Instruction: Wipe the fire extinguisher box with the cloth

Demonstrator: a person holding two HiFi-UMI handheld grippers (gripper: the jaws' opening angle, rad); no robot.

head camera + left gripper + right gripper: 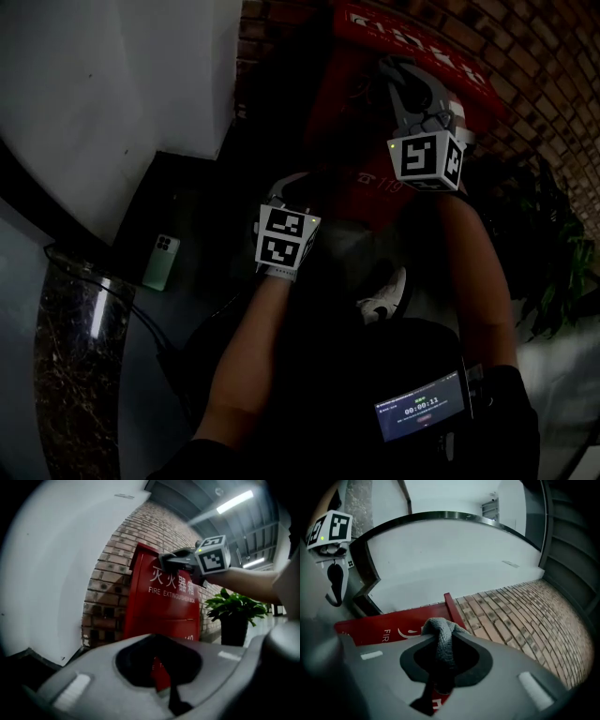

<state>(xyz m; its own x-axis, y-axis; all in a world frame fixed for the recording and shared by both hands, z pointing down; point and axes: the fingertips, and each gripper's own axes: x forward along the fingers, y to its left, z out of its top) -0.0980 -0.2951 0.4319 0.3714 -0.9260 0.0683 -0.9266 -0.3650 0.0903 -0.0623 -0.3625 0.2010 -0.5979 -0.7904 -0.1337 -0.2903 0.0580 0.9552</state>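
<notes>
The red fire extinguisher box (412, 42) stands against a brick wall; its front with white lettering (164, 599) fills the middle of the left gripper view. My right gripper (444, 632) is shut on a grey cloth (443, 641), held at the box's top edge (393, 625). In the head view the right gripper (411, 84) is over the top of the box. The left gripper (286, 202) hangs lower, in front of the box. Its jaws (157, 641) stand together with nothing between them.
A potted plant (234, 613) stands right of the box. The brick wall (520, 616) runs behind it, and a white wall (56, 573) lies to the left. A green phone (161, 261) lies on the dark floor. A marble column (75, 375) is at the lower left.
</notes>
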